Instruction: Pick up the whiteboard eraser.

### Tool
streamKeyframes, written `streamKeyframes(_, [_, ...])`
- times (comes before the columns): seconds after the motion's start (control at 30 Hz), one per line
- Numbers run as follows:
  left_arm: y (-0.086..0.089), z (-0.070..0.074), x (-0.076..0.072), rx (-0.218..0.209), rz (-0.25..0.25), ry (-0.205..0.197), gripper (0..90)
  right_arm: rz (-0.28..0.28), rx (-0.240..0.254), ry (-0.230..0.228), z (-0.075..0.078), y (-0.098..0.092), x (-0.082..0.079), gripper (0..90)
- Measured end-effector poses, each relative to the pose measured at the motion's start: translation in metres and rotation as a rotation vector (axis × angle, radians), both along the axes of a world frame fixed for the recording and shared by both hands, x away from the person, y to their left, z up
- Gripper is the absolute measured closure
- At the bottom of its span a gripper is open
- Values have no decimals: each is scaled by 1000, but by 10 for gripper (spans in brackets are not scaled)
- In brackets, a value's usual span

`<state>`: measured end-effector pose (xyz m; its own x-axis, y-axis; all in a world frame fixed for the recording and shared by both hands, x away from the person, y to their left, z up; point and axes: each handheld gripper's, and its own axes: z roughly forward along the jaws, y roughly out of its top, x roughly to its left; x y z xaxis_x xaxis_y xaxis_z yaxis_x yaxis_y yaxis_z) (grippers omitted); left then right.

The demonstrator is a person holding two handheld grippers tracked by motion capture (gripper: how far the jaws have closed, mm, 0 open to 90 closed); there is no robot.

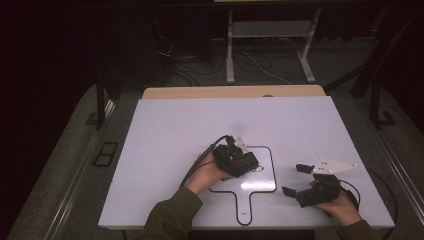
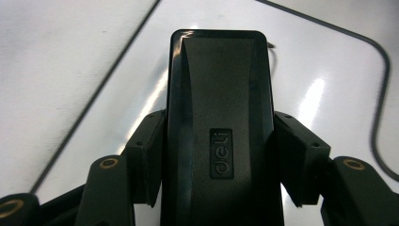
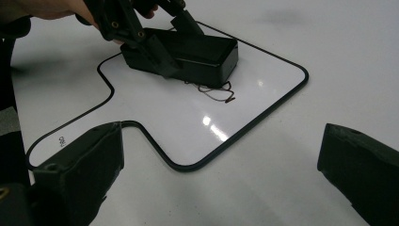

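Stapler [image 2: 219,136], a black one, sits clamped between the pads [image 2: 146,157] of the left gripper [image 1: 239,161], one pad on each long side, its front end sticking out past the fingertips. The side grip probably serves to keep it level as it is set inside the black outline [image 3: 263,117] drawn on the white table [image 1: 175,130], where it now rests or hovers just above. The right gripper [image 1: 295,179], jaws wide apart and holding nothing, waits well to the side, outside that outline.
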<state>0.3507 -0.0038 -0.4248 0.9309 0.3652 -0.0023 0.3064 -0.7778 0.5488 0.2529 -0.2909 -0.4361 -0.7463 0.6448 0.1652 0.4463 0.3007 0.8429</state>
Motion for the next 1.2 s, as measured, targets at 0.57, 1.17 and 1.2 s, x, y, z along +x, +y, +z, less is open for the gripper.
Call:
streamKeyframes(0.57, [-6, 0, 12, 0, -2, -20, 393, -2, 2, -2, 0, -1, 0, 0])
streamKeyframes(1.17, [-14, 0, 35, 6, 50, -19, 393, -2, 1, 3, 0, 0, 0, 0])
streamKeyframes(1.2, [-16, 0, 35, 10, 34, -28, 394, -2, 1, 3, 0, 0, 0, 0])
